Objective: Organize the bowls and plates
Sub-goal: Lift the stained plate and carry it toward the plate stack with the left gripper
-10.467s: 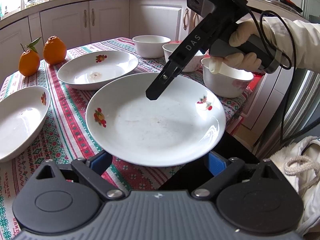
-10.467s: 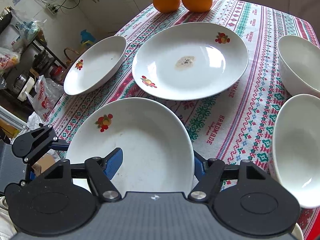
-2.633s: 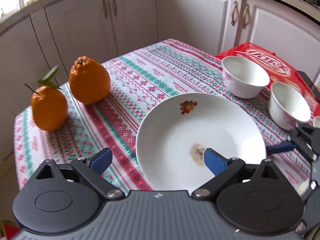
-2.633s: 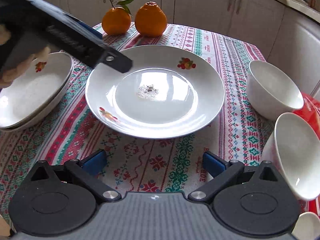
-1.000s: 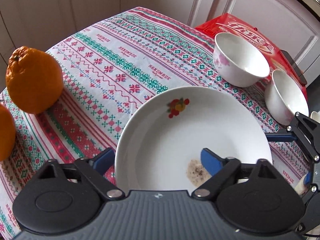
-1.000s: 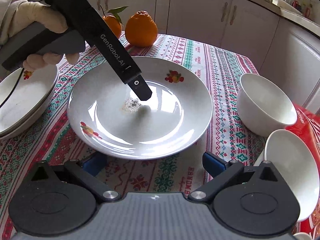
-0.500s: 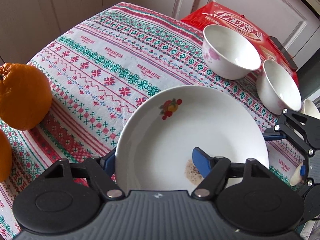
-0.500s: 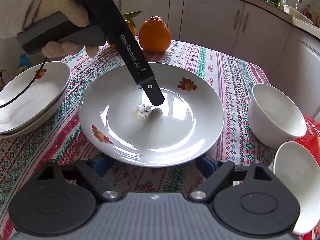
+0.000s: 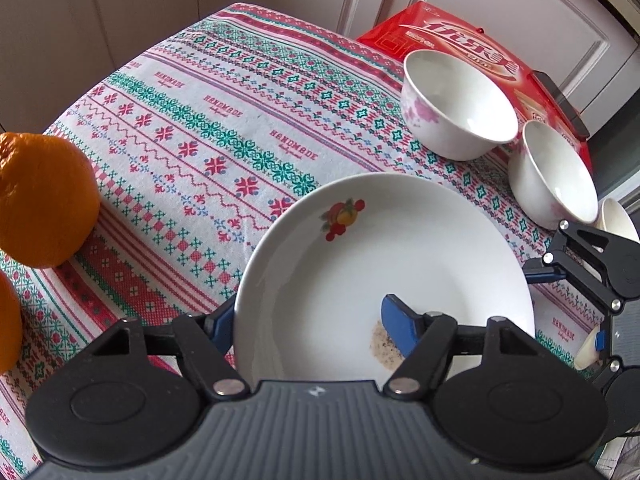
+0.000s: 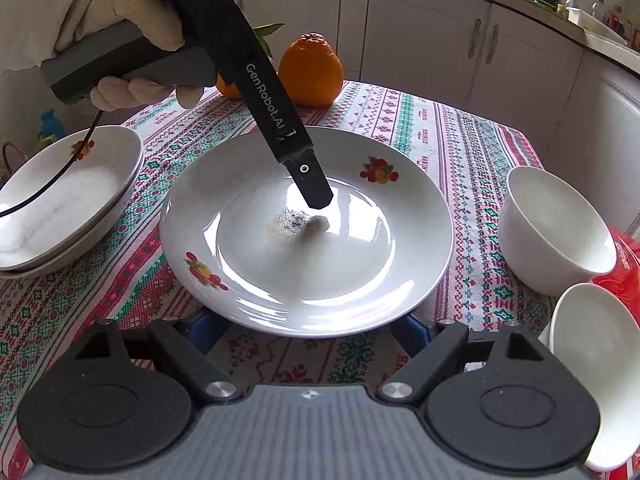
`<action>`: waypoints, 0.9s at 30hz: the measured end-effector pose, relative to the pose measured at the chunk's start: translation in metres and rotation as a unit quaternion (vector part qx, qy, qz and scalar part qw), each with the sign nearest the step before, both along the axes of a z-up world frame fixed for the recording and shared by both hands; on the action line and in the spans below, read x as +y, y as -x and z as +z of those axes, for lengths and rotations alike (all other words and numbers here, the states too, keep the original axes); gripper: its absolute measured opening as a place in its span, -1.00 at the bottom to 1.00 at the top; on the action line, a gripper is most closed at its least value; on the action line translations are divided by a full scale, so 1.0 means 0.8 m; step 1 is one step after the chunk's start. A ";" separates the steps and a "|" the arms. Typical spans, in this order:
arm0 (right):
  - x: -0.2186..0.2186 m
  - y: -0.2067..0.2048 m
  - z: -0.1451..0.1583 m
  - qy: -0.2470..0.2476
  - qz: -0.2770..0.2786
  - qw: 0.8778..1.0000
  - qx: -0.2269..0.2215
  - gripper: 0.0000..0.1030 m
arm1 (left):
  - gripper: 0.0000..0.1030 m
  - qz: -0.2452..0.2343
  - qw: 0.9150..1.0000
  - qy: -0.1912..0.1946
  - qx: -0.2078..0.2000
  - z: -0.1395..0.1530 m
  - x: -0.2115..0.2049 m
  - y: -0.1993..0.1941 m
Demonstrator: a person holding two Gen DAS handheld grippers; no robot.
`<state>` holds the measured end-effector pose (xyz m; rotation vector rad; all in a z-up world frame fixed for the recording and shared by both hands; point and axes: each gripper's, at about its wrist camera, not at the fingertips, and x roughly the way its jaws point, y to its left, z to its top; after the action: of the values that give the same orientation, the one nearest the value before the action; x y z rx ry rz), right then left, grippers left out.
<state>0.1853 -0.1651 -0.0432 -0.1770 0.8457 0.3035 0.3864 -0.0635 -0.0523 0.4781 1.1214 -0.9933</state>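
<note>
Already our left claw (image 9: 308, 322) is closing on the plate's (image 10: 416, 240) rim while the right claw (image 10: 306, 330) straddles its near edge unclenched, so uneven lifting could tip it.

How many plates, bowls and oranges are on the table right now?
Plates: 3 (centre plate, plus a stack of two at the left)
Bowls: 3 (, and one only partly in view)
Oranges: 2 ()
Total: 8
</note>
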 end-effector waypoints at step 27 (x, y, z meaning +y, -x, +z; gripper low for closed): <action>0.015 0.058 0.057 -0.002 0.067 0.997 -0.025 0.75 | 0.40 0.062 0.997 0.038 -0.033 0.070 0.066 0.081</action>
<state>0.1385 -0.1532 0.0027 -0.2376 0.7855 0.4246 0.3216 -0.0108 0.0035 0.3727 1.0379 -0.9034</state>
